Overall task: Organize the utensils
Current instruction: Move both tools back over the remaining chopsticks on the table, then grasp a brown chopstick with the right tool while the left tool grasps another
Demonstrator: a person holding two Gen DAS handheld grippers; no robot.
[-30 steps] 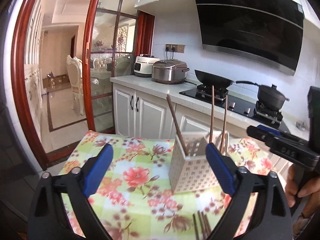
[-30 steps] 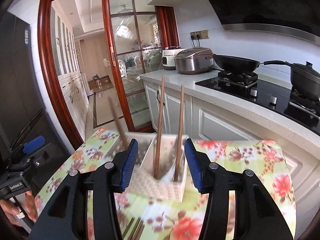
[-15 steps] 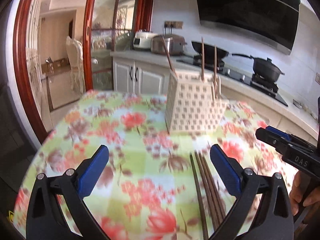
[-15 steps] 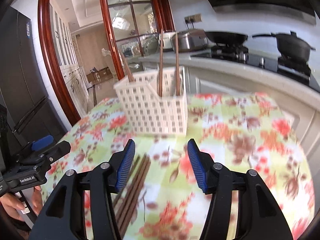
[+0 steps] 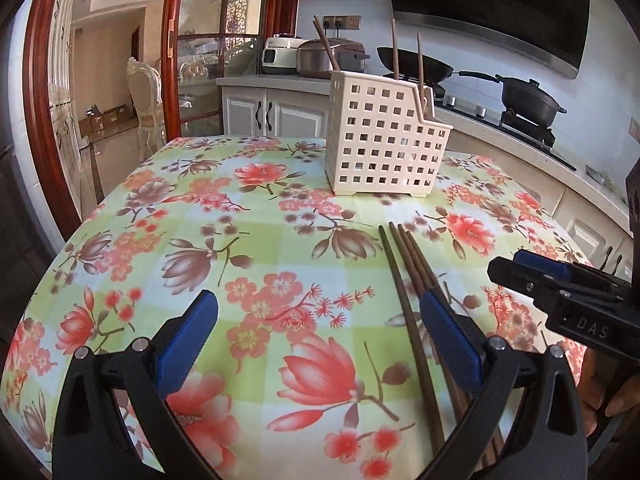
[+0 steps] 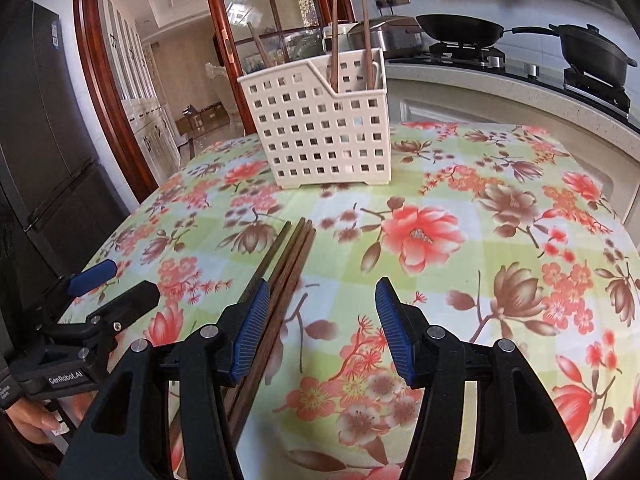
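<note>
- The loose chopsticks point(image 5: 404, 280) lie in a tight bundle on the flowered surface point(image 5: 256, 216), running under the right-hand finger of the left tool point(image 5: 320, 332) and, in the right wrist view, beside the left-hand finger of the right tool point(image 6: 322, 328).
- Both tools stand with fingers apart, gripping nothing.
- The white perforated basket point(image 6: 324, 128) stands upright beyond the bundle, with three chopsticks point(image 6: 334, 40) standing in it.
- The bundle's near ends are hidden behind the tool bodies; how many sticks it holds is hard to count.
- The sticks are dark brown, slim and tapered.
</note>
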